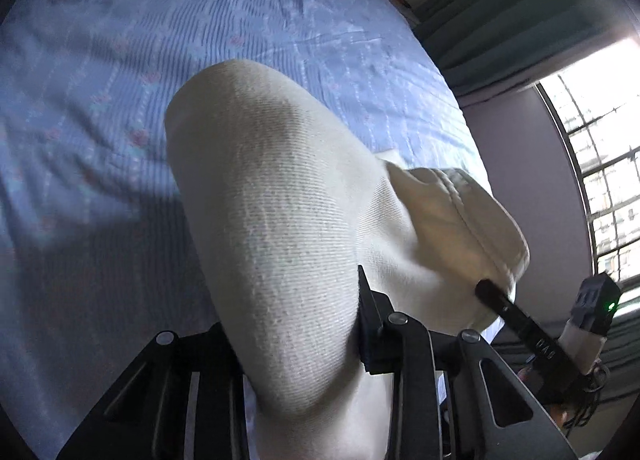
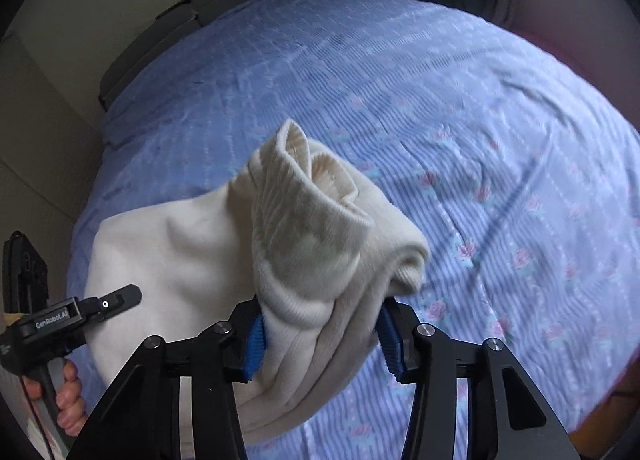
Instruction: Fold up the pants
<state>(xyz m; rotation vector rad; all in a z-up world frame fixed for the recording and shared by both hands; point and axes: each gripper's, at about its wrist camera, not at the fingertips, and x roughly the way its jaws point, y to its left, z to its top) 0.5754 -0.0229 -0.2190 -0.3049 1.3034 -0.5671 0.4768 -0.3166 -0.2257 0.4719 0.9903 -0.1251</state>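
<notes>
The cream-white knitted pants (image 2: pixel 320 260) are held clear of the bed, bunched between the two hand-held grippers. In the right wrist view a ribbed cuff or waistband end stands up from the bundle, and several layers of fabric are gathered below it. A smoother stretch of the same fabric runs leftward toward the other tool.

The right hand-held gripper (image 2: pixel 320 336) is pinching this bundle: both blue ribbed pads (image 2: pixel 256 344) are pressed against the cloth on either side. The left hand-held gripper (image 1: pixel 304 340) is likewise closed on a thick fold of the pants (only its right finger is visible, as the fabric drapes over and hides the left one). The person's hand (image 2: pixel 70 400) is seen around the handle of the left tool.

Beneath the garment lies the bed (image 1: pixel 120 100), covered with a light blue striped sheet printed with small pink roses. A barred window (image 1: pixel 600 180) is located at the right of the left wrist view.

Progress is judged to be early. The pants are grasped and raised but remain crumpled, with no flat fold visible. The garment is yet to be spread out on the sheet, the legs aligned, and the folds laid.
</notes>
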